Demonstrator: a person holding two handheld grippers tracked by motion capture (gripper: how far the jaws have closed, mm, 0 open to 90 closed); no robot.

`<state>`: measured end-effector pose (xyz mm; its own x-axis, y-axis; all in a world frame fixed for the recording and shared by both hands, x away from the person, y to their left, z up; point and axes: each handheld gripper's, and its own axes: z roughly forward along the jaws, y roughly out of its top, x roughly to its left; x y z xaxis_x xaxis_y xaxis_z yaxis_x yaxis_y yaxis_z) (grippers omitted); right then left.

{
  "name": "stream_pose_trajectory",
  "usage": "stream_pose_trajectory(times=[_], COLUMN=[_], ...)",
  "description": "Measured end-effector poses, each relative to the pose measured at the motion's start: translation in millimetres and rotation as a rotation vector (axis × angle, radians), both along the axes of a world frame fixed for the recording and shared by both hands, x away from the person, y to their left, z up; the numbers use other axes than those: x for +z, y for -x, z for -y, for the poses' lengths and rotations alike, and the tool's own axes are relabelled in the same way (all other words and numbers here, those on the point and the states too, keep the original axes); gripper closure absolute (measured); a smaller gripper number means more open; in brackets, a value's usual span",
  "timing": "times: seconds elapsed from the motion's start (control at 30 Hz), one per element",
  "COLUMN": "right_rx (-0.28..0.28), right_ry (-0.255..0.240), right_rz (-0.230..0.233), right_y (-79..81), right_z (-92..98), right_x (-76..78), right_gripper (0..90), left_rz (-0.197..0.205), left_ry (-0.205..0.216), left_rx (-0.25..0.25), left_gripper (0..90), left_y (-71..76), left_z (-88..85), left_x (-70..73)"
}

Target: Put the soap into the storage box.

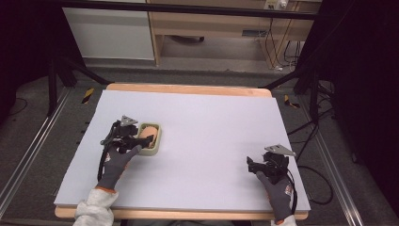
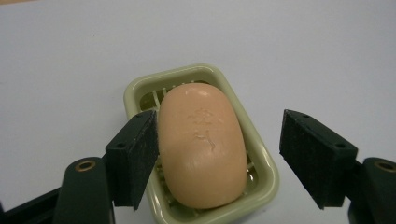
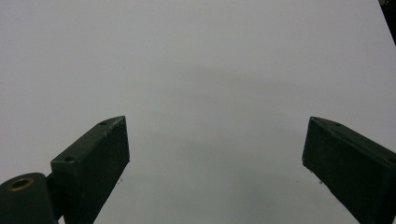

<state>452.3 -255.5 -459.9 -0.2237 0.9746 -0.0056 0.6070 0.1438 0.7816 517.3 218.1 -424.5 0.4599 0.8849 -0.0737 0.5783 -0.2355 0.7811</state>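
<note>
Bench: a wooden bench (image 1: 188, 88) under a pale lilac sheet, carrying everything; in the right gripper view it is bare between and beyond the fingers.
Left gripper: the left gripper (image 1: 141, 140) is held in a grey-gloved hand at the near-left part of the bench; its own view puts the midpoint at (image 2: 219, 154).
Left fingers: spread wide, wider than the soap; the left finger (image 2: 135, 149) lies against the soap's side or just beside it, the right finger (image 2: 313, 154) stands well apart from it. Nothing is clamped.
Right gripper: the right gripper (image 1: 254, 165) sits at the near-right part of the bench, well apart from the dish; its own view puts the midpoint at (image 3: 215, 158).
Right fingers: spread wide over the bare sheet, holding nothing.
Dish: a pale green rectangular plastic soap dish (image 2: 268, 165) with rounded corners and a slotted floor lies flat between the left fingers; in the high view (image 1: 158, 141) it is just ahead of the left hand.
Soap: a peach-coloured oval bar of soap (image 2: 203, 144) lies in the dish, between the left fingers and nearer the left one.
View difference: the left gripper view shows a faint stamped mark on the soap's top and the dish's slots; the high view (image 1: 148, 131) gives the soap as a small peach patch.
</note>
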Motion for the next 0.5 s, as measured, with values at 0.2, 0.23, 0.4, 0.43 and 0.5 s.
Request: stream_pose_trajectory(times=[0.2, 0.23, 0.4, 0.43, 0.5], right_rx=[-0.015, -0.016, -0.041, -0.044, -0.041], right_ry=[-0.001, 0.0, -0.006, -0.003, 0.004], right_rz=[0.0, 0.003, -0.01, -0.013, -0.015], right_y=[-0.9, -0.6, -0.3, -0.4, -0.4], right_z=[6.0, 8.1, 17.7, 18.8, 20.5], right_x=[0.4, 0.5, -1.8, -2.4, -3.5], right_gripper=[7.4, 7.0, 6.4, 6.3, 6.2], left_rz=[0.026, 0.028, 0.04, 0.039, 0.032], left_ry=[0.021, 0.023, 0.003, 0.005, 0.003], left_rx=[-0.007, -0.009, -0.01, -0.008, -0.008], left_gripper=[26.5, 26.2, 24.8, 24.5, 23.9], left_y=[15.0, 17.9, 30.7, 32.9, 37.2], left_z=[-7.0, -8.2, -18.6, -21.4, -27.3], left_x=[-1.3, -2.6, -6.9, -8.4, -11.7])
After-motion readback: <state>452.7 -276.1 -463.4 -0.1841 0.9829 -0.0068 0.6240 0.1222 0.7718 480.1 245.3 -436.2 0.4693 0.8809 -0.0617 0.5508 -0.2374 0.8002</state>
